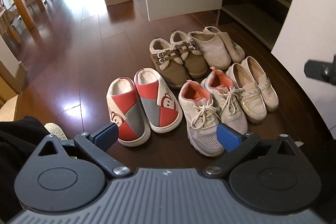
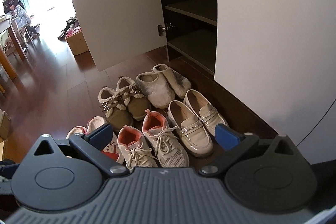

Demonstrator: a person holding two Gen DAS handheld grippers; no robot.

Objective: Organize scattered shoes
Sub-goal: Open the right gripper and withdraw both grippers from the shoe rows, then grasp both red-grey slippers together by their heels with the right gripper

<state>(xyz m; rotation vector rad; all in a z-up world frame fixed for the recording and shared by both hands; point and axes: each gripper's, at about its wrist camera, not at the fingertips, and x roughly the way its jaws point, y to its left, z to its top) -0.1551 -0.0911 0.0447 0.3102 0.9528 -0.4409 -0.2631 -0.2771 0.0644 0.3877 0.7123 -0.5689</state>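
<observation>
I hold both tools back from the shoes, and neither has anything in it: the left gripper [image 1: 168,135] has its fingers spread wide, and the right gripper [image 2: 162,135] is spread the same way, nothing between the pads. I judge that suits this moment, since five pairs already sit in neat twos on the wooden floor [image 1: 73,60], all just in front of the open shoe cabinet [image 2: 189,14].

Taking that cabinet as my mark: the white quilted slippers [image 1: 218,47] lie nearest its lower shelf, the brown fur-lined shoes [image 1: 178,58] beside them away from the opening, the cream loafers [image 1: 254,87] along the cabinet's base, the pink-lined mesh sneakers [image 1: 212,108] further out, and the red and grey monkey slippers [image 1: 140,104] furthest from it. Toes point toward me, heels toward the cabinet, so each pair reads as ready to lift onto a shelf. The shelves I can see look bare.

The right view cuts the monkey slippers off behind my own finger. The cabinet's interior is dark, so its depth is hard to judge. A dark part at the left view's right edge is probably my other tool, though I cannot be sure
</observation>
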